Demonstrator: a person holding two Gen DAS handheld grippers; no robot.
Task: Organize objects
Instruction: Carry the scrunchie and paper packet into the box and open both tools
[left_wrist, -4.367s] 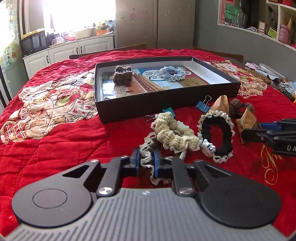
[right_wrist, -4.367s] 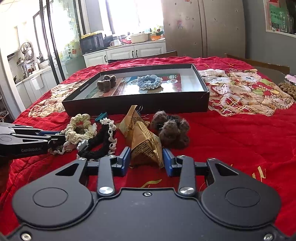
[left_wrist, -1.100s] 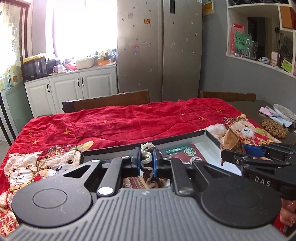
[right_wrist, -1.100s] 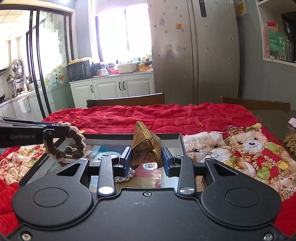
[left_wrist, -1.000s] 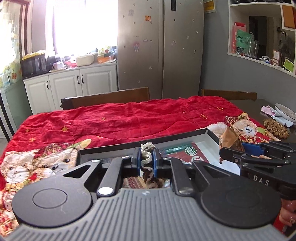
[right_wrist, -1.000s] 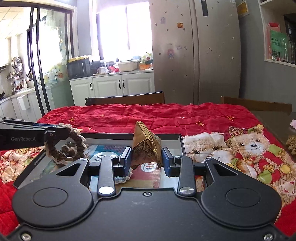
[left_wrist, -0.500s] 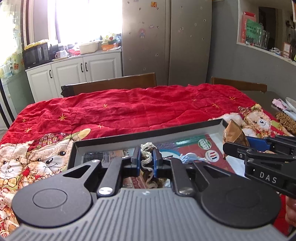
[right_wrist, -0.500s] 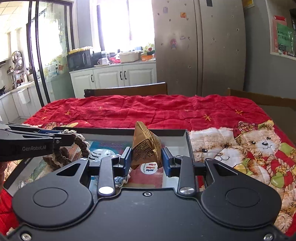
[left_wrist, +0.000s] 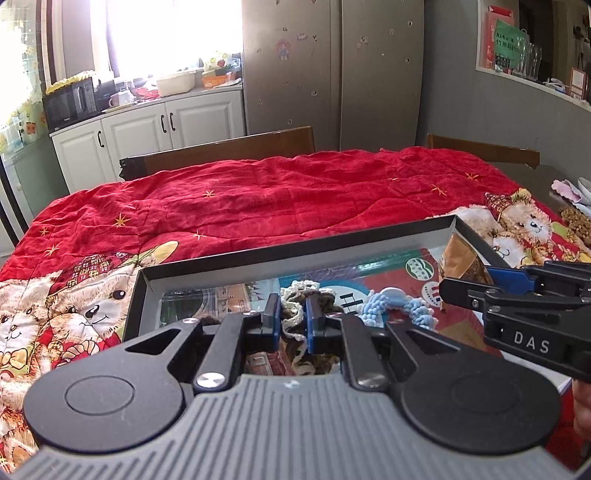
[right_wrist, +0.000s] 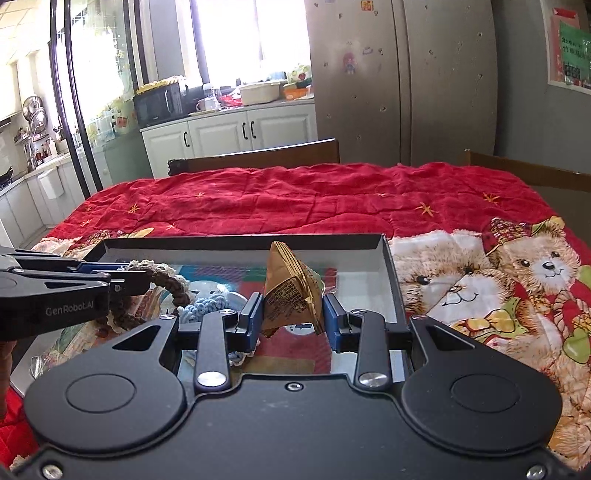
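Both claws lowered over box (left_wrist: 295, 254), left claw (left_wrist: 291, 319) clamping scrunchie (left_wrist: 293, 295), right claw (right_wrist: 293, 314) clamping packet (right_wrist: 291, 291)

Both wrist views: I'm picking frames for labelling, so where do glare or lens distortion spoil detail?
Left wrist view: the window is blown out white and the wall shelf bows with the fisheye. Right wrist view: the window is overexposed too, and the glass door frame curves; the box and held items stay sharp.

My left gripper (left_wrist: 291, 319): black with blue pads, angled downward, jaws clamped nearly together on a cream-and-brown crocheted scrunchie (left_wrist: 293, 299). My right gripper (right_wrist: 293, 317): same build, tilted down alongside, jaws partly closed, pinching a folded golden-brown paper packet (right_wrist: 291, 291).
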